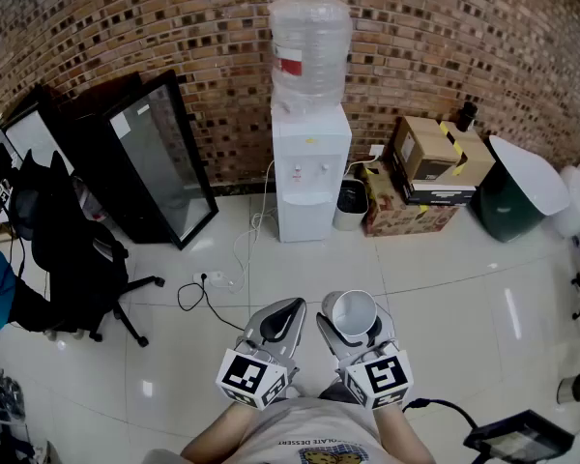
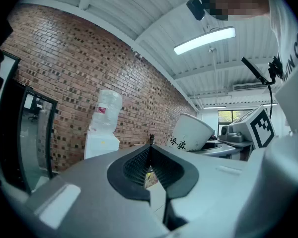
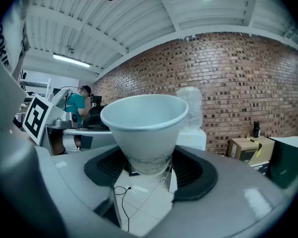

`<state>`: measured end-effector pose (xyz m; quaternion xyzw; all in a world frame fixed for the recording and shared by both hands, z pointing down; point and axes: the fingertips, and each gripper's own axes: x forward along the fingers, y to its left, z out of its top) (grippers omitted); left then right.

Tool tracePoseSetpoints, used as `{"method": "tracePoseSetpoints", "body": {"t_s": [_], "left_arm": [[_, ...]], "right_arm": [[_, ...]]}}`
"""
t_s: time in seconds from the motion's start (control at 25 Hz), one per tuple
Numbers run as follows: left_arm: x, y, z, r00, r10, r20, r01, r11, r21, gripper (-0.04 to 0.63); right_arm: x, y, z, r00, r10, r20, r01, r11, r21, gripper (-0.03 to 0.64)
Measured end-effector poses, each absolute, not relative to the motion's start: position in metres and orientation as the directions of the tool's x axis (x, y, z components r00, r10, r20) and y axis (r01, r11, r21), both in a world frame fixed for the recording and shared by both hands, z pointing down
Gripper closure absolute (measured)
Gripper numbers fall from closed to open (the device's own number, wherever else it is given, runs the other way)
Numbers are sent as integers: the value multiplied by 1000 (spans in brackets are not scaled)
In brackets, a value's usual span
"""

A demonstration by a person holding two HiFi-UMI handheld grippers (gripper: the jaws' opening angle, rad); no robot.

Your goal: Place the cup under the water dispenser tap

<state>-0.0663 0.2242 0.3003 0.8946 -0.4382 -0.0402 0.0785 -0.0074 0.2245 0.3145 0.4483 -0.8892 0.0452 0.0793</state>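
Against the brick wall (image 1: pixel 464 37) at the far side of the room, the water dispenser (image 1: pixel 311 177) is standing with its front panel facing me. A clear bottle (image 1: pixel 310 46) is sitting on top of it. Its taps (image 1: pixel 298 172) are showing only as small marks on the panel, too small to read in detail.

A wide stretch of tiled floor (image 1: pixel 435 288) is separating the dispenser from both tools, and a cable (image 1: pixel 208 293) is lying on it to the left of my line.

I am holding the left gripper (image 1: pixel 278 322) close in front of me. Its jaws are standing together with nothing between them.

The right gripper (image 1: pixel 352 331) is sitting just beside it. Its jaws are standing wide and pressing on the lower part of the cup (image 1: pixel 354 312). The cup is upright, with its mouth up and its long axis vertical.

The relation governing the coming move:
- The dispenser is lying straight ahead of the cup and well apart from it.
- In the head view it is lying slightly left of the right gripper's line; in the right gripper view it is showing directly behind the cup's rim.
- The right hand is carrying the cup, so in my judgement the approach is calling for a long forward carry with a slight leftward correction, keeping the cup upright.
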Motion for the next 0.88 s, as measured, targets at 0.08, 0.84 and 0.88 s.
{"method": "tracePoseSetpoints", "body": {"t_s": [0.08,0.84,0.88], "left_arm": [[-72,220,299,610,-792,-4,-779,-601,178,612],[-54,120,310,590,-807,21,-797,-578,178,612],[-51,112,311,592,-806,25,-796,-579,178,612]], "right_arm": [[-12,221,313,-584,-791,183,-805,593,-6,319],[4,117,322,-610,-772,181,-787,616,-24,319],[6,108,322,-611,-770,182,-786,618,-26,319]]}}
